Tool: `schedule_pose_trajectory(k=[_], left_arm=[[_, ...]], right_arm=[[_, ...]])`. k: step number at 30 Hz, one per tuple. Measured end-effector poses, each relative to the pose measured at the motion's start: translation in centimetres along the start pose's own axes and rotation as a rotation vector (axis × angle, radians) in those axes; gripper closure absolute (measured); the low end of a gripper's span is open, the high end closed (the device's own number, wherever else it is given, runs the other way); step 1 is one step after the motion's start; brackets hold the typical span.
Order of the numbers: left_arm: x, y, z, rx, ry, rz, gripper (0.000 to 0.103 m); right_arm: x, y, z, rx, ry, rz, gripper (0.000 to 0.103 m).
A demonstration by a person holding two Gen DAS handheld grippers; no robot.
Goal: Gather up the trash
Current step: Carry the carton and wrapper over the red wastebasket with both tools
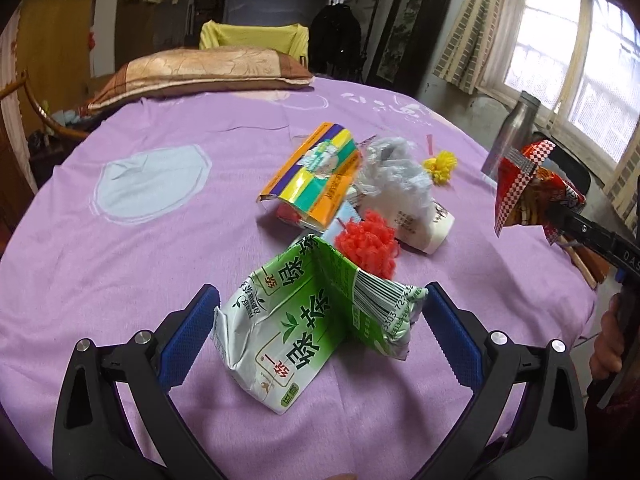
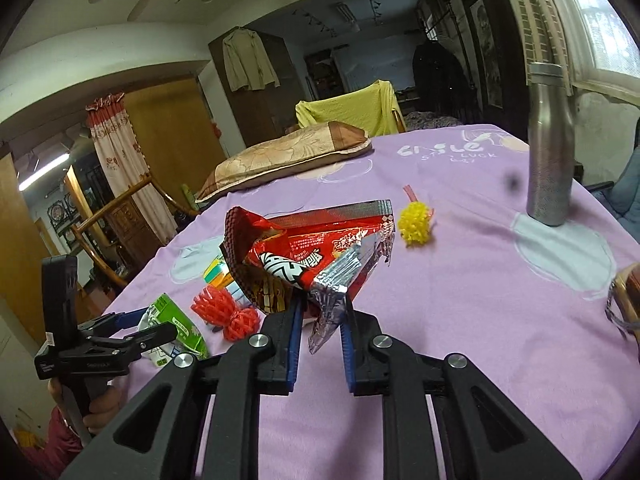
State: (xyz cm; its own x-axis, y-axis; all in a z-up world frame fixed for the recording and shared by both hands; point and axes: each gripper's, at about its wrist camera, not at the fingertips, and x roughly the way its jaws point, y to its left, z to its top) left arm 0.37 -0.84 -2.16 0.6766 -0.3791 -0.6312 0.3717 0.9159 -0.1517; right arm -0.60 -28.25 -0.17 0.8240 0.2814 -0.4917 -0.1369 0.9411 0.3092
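A crumpled green and white tea packet [image 1: 316, 324] lies on the purple cloth between the fingers of my left gripper [image 1: 320, 332], which is open around it. Beyond it lie a red foam net [image 1: 366, 246], a striped yellow-green packet [image 1: 316, 172], a clear plastic bag [image 1: 390, 168] over a white cup [image 1: 424, 224], and a yellow foam net [image 1: 440, 166]. My right gripper [image 2: 320, 328] is shut on a red snack wrapper [image 2: 308, 256] and holds it above the table; the wrapper also shows in the left wrist view [image 1: 532, 188]. The green packet [image 2: 172, 328] sits inside the left gripper there.
A steel bottle [image 2: 548, 144] stands at the table's right side near the window. A brown pillow [image 1: 200, 74] lies at the far edge, with a yellow-draped chair [image 1: 252, 34] behind it. A wooden chair [image 1: 36, 108] stands at the left.
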Motion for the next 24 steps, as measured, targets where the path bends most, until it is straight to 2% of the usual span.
schedule_pose_trajectory(k=[6, 11, 18, 24], left_arm=[[-2.6, -2.8, 0.1, 0.064, -0.07, -0.046, 0.009], [-3.6, -6.7, 0.7, 0.139, -0.098, -0.099, 0.009], [-2.8, -13.1, 1.3, 0.224, -0.093, -0.202, 0.009], [-2.6, -20.5, 1.4, 0.327, -0.091, -0.317, 0.009]], right_arm=[[-3.9, -0.8, -0.2, 0.006, -0.066, -0.024, 0.085], [-8.6, -2.4, -1.0, 0.017, -0.129, -0.087, 0.085], [-16.4, -6.7, -3.5, 0.089, -0.199, -0.22, 0.085], [-22.7, -10.6, -7.0, 0.158, -0.213, -0.399, 0.085]])
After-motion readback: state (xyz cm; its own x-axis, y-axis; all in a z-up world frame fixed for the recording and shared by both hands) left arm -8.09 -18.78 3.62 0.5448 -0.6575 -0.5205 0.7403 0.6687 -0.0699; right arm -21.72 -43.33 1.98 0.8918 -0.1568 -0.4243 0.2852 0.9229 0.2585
